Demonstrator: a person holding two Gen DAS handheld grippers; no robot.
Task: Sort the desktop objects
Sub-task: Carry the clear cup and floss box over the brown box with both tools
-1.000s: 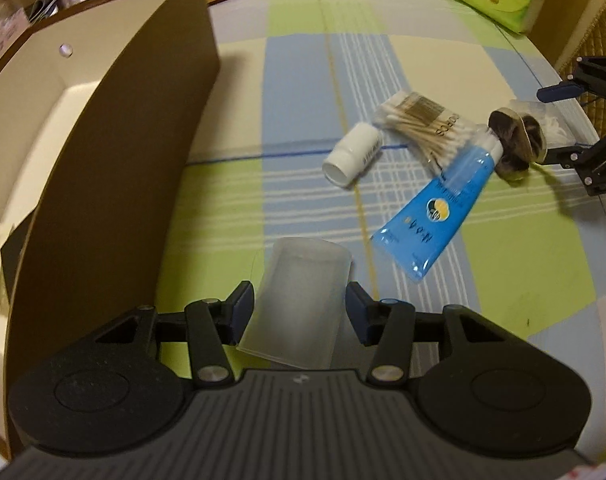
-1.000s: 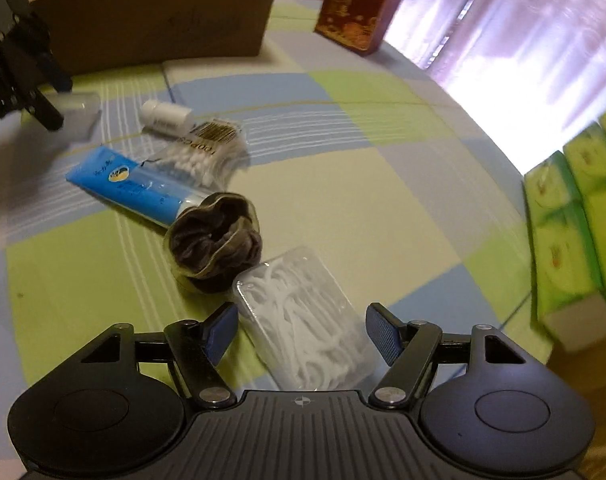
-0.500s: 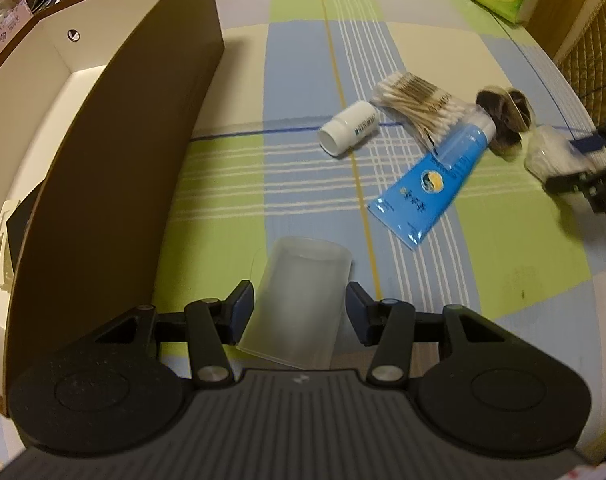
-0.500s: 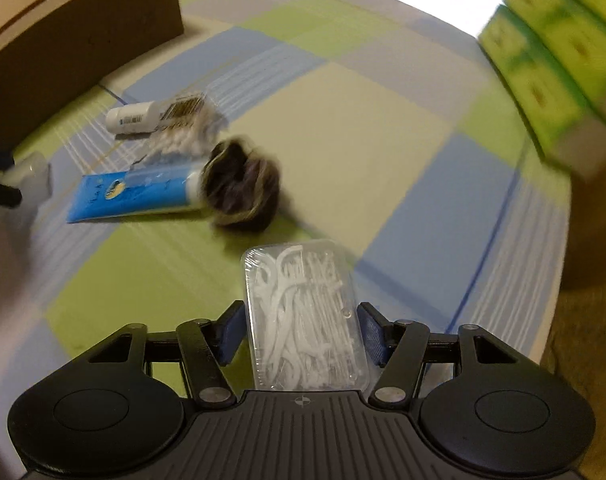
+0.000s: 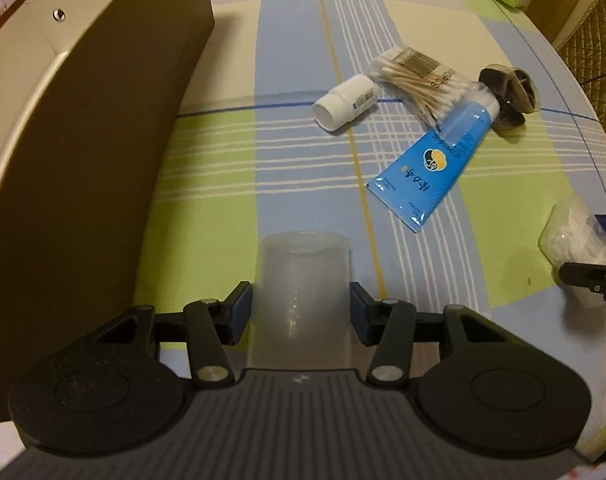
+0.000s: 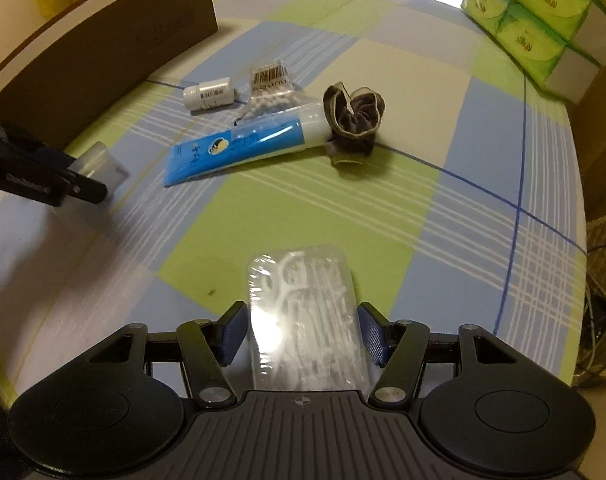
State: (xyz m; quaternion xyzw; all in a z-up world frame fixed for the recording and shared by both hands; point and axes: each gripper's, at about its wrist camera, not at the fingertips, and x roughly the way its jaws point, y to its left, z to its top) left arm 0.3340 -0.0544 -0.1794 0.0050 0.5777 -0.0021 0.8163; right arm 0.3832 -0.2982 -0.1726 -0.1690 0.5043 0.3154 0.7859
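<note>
Currently my left gripper [image 5: 301, 312] clamps a light, slippery translucent plastic cup [image 5: 301, 280] mid-wall at lower centre; my right gripper [image 6: 303, 334] clamps a crushable clear pack of white floss picks [image 6: 305, 316] across its sides.

Frosted, translucent plastic on the cup [image 5: 301, 280]; clear glossy plastic on the floss-pick box [image 6: 305, 320], catching glare. Glossy blue tube [image 6: 239, 148]. Soft, perhaps velvety cloth on the scrunchie [image 6: 353, 118]. Matt woven checked tablecloth [image 6: 443, 184]. Smooth matt brown board on the box [image 5: 103, 140].
</note>
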